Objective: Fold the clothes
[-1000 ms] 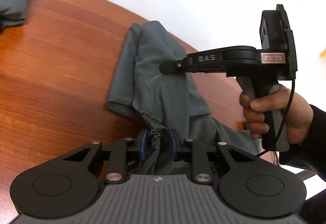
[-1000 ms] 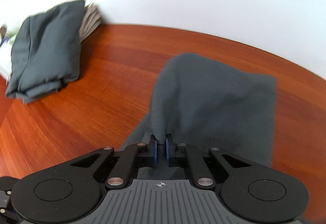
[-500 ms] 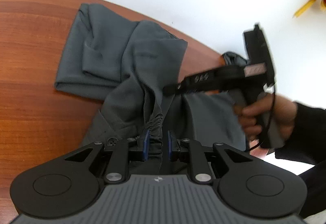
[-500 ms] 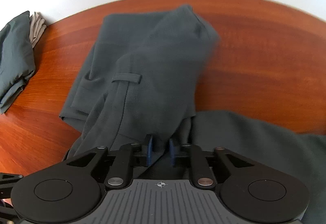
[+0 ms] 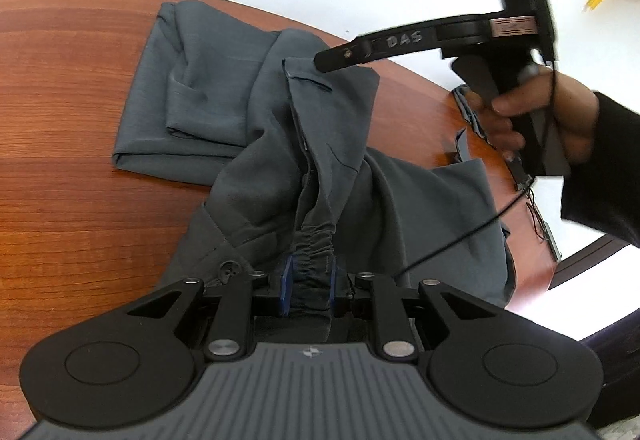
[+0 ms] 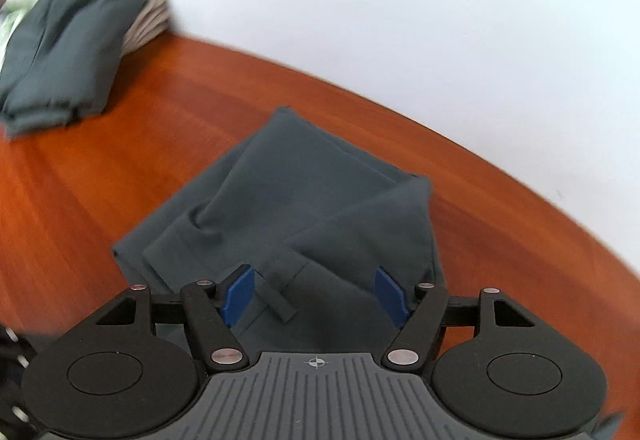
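Note:
Grey trousers lie partly folded on the wooden table. My left gripper is shut on their gathered elastic waistband, which rises bunched between the blue pads. In the left wrist view my right gripper hovers over the folded part, held by a person's hand. In the right wrist view the right gripper has its jaws opening, blue pads wide apart. The trousers and a belt loop lie below them, untouched by the pads.
A pile of folded dark and light clothes sits at the far left of the table, by the white wall. The table's curved far edge runs behind the trousers. A thin black cable hangs from the right gripper.
The right gripper has let go of the trouser cloth, opened wide and drawn back above it. The released fold now lies flat on the table. The left gripper keeps its hold on the waistband.

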Action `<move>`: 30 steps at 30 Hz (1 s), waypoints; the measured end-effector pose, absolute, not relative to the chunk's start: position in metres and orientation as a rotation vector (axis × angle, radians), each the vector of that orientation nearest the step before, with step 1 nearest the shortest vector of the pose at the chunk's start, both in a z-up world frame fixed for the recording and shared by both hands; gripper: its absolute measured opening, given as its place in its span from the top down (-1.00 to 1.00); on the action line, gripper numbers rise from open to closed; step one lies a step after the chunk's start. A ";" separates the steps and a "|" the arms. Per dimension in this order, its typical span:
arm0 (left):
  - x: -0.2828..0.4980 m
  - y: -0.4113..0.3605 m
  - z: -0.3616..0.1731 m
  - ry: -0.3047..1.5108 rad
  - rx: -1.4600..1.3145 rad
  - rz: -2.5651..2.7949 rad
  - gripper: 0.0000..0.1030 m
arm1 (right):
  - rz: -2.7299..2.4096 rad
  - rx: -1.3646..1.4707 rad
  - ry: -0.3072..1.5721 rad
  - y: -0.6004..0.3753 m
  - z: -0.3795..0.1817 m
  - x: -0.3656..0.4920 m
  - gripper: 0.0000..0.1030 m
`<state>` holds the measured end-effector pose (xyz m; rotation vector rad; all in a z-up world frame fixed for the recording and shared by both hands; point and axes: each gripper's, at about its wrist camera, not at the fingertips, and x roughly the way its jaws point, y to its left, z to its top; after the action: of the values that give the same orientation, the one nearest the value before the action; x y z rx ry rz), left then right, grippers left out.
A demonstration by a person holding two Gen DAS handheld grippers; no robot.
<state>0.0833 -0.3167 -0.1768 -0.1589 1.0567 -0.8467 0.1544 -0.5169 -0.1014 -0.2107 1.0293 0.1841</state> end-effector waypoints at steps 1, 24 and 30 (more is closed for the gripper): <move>0.082 -0.315 -0.176 1.052 -0.162 -0.841 0.55 | 0.217 -0.234 1.043 -0.515 -0.105 0.159 -0.35; 0.027 -0.196 -0.145 0.955 -0.177 -0.472 0.40 | 0.451 -0.257 0.924 -0.462 -0.049 0.198 0.92; 0.016 -0.172 -0.133 0.911 -0.233 -0.357 0.39 | 0.483 -0.313 0.826 -0.412 -0.045 0.228 0.85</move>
<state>0.0159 -0.1723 -0.1335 -0.2330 0.9110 -0.3571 0.2281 -0.4120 -0.0451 -0.3127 0.8261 0.4826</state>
